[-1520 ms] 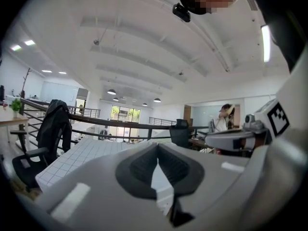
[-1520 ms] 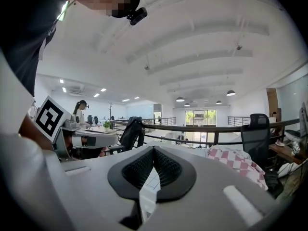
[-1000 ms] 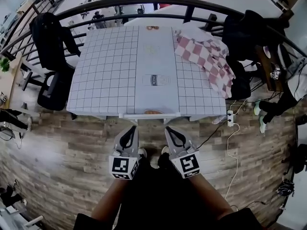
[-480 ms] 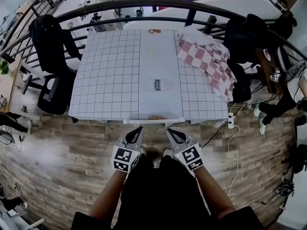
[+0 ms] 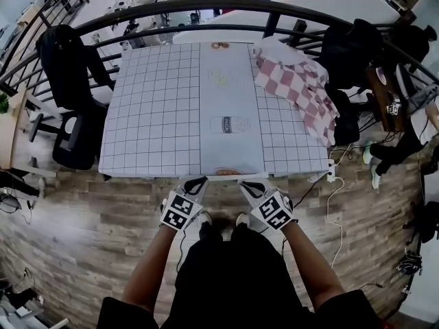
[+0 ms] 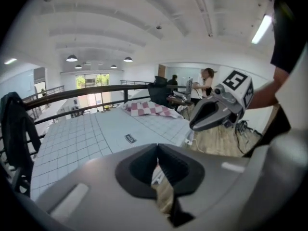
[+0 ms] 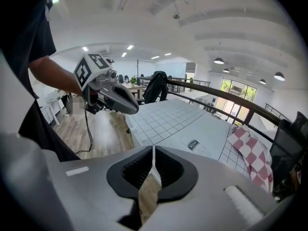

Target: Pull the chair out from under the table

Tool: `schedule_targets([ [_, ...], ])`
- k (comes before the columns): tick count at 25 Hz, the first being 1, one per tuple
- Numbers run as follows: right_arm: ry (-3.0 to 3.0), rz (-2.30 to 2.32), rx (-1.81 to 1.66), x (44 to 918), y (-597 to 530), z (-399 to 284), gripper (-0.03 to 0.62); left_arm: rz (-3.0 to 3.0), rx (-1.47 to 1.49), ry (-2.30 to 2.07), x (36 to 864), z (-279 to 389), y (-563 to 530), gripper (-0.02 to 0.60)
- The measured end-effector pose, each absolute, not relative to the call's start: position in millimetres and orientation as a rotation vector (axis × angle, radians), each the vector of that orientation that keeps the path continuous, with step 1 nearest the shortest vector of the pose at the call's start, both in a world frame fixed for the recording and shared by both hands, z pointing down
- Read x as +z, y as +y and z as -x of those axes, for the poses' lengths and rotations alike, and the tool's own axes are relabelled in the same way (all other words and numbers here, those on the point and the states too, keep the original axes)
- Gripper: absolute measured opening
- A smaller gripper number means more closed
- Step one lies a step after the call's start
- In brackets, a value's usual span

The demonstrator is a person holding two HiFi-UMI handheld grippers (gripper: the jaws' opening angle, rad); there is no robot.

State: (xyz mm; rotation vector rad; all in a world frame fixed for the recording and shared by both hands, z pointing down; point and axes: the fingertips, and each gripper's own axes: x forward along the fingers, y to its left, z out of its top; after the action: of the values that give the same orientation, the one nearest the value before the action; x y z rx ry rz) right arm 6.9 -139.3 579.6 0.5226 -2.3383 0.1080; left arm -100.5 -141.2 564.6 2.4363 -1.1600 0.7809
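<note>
A table under a white gridded cloth stands in front of me. At the middle of its near edge shows a white bar, the top of the chair's back; the rest of the chair is hidden under the table. My left gripper hovers just before the bar's left part, shut and empty. My right gripper is by the bar's right part. Its jaws have just been opening and stand a hairline apart, with nothing between them. Each gripper view shows the other gripper, the right gripper and the left gripper.
A red-checked cloth drapes over the table's far right corner. A black office chair with a jacket stands at the left, and a dark chair at the right. A curved black railing runs behind. A power strip and cable lie on the wood floor.
Both grippers have moved forward and down from over the floor to the table's near edge, and now tilt downward. The person has stepped closer to the table.
</note>
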Motion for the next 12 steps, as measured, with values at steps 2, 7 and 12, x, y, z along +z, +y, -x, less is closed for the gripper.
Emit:
schedule_targets([
  [2,-2.318,-0.475,0.105,588.9,-141.0,-3.1,0.014,-2.468,0.839,-1.025,576.4,93.5,-141.5,0.010],
  [7,-2.243,-0.348,0.051,614.9,-144.6,3.0,0.030,-2.497,1.006,-0.860,603.4,83.9,-143.8,0.061],
  [12,-2.182,-0.262,0.005,641.0,-152.2,12.5,0.051,-2.482,1.148,-0.716,634.1,81.3,-148.9,0.091],
])
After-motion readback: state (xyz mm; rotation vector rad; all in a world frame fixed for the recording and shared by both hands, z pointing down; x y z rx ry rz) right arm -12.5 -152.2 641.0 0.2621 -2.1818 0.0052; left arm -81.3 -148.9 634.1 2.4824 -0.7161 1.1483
